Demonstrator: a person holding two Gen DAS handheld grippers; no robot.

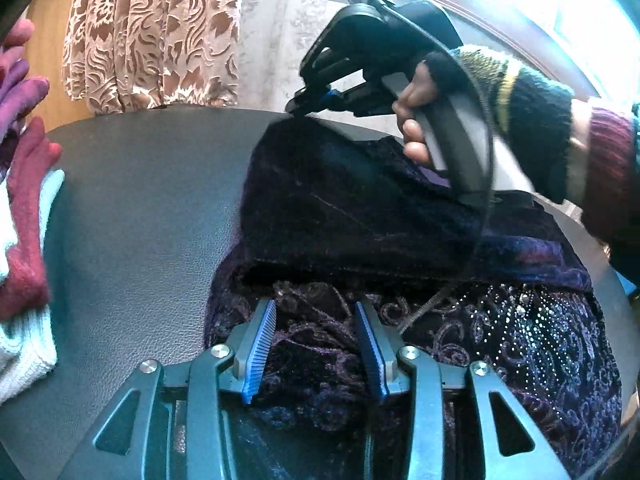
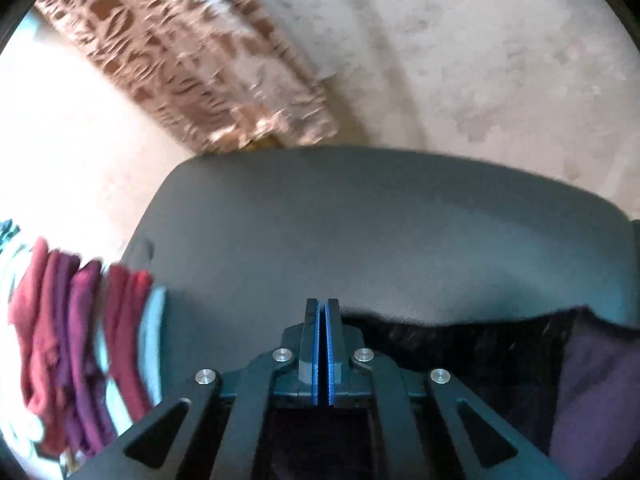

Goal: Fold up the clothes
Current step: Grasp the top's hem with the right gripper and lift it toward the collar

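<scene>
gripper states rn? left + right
Left gripper: open, empty, over the purple garment.
Right gripper: shut, apparently pinching the garment's lifted dark edge; its own view shows no cloth between the pads.

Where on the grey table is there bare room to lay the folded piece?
Bare grey table runs between the stacked clothes at its left edge and the purple garment, and on to the far edge. The right side is crowded: the garment, the open left gripper over it, and the right gripper pinching its fold.
</scene>
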